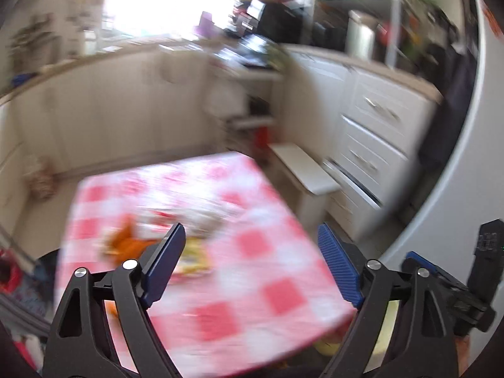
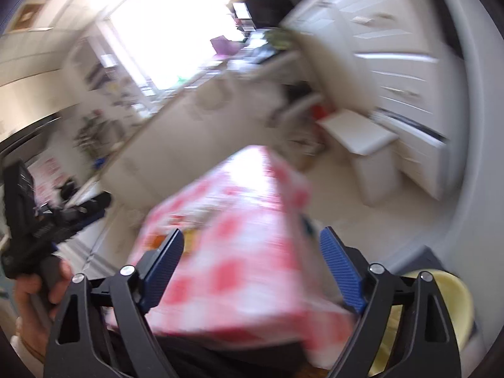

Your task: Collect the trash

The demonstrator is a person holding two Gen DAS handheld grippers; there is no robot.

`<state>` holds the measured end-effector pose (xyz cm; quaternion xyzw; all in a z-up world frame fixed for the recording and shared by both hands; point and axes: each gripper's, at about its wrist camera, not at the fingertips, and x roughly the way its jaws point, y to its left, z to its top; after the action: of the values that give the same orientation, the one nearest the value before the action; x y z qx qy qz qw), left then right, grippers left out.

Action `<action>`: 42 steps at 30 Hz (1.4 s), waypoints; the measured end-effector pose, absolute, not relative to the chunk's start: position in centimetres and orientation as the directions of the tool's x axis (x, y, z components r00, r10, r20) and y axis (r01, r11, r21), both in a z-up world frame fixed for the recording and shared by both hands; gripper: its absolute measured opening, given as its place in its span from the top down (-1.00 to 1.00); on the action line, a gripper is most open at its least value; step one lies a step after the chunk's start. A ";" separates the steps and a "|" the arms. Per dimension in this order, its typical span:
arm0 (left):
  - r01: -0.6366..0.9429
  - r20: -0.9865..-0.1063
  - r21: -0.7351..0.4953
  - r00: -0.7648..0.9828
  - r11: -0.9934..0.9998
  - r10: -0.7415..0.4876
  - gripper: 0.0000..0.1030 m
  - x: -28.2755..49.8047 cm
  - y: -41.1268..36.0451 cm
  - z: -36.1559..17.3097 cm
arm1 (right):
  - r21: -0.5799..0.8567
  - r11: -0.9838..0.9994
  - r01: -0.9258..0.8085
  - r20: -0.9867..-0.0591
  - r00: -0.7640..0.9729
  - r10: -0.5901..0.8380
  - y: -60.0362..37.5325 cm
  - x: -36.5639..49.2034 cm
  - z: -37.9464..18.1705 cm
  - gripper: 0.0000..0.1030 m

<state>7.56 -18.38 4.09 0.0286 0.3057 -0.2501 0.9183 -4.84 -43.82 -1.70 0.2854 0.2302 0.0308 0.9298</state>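
Nothing looks collected yet — both the left gripper (image 1: 250,264) and right gripper (image 2: 252,267) hover with fingers spread and empty, while the blurred orange-and-yellow wrappers (image 1: 132,244) lie left of centre on the pink-and-white checked counter (image 1: 267,252).

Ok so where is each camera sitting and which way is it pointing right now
Left wrist: on the left gripper, open, looking down over the checked table at blurred wrappers; the other gripper shows far right.
Right wrist: on the right gripper, open, tilted, looking along the same table; the left hand shows.
Shared: table, white drawers, white stool.
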 end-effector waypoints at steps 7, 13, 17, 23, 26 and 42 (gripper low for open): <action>0.254 -0.555 -0.109 0.786 0.961 -0.271 -0.72 10.2 -6.0 3.3 | 0.516 0.847 -0.127 -0.351 0.871 0.344 -34.1 2.5 1.8 -0.77; 0.119 -0.623 -0.135 0.762 0.984 -0.178 -0.72 11.9 -0.1 -1.5 | 0.464 0.875 -0.139 -0.390 0.855 0.342 -29.8 5.4 1.1 -0.78; 0.104 -0.601 -0.117 0.785 0.988 -0.154 -0.75 11.6 1.2 -1.6 | 0.434 0.893 -0.119 -0.404 0.860 0.311 -28.7 6.3 1.2 -0.79; 0.090 -0.628 -0.142 0.762 0.986 -0.160 -0.76 12.0 1.0 -2.6 | 0.417 0.906 -0.079 -0.452 0.846 0.282 -28.5 7.9 0.5 -0.79; 0.082 -0.632 -0.133 0.761 0.988 -0.148 -0.77 11.9 0.6 -2.7 | 0.440 0.895 -0.067 -0.449 0.847 0.284 -29.0 7.7 0.4 -0.81; 0.064 -0.649 -0.114 0.750 0.991 -0.123 -0.83 11.9 0.0 -3.3 | 0.444 0.895 -0.037 -0.446 0.857 0.256 -30.0 6.9 0.7 -0.82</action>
<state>11.90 -0.02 -3.31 -0.0421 0.3497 -0.0499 0.9346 6.92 -29.96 0.74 0.2151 0.2554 0.0780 0.9394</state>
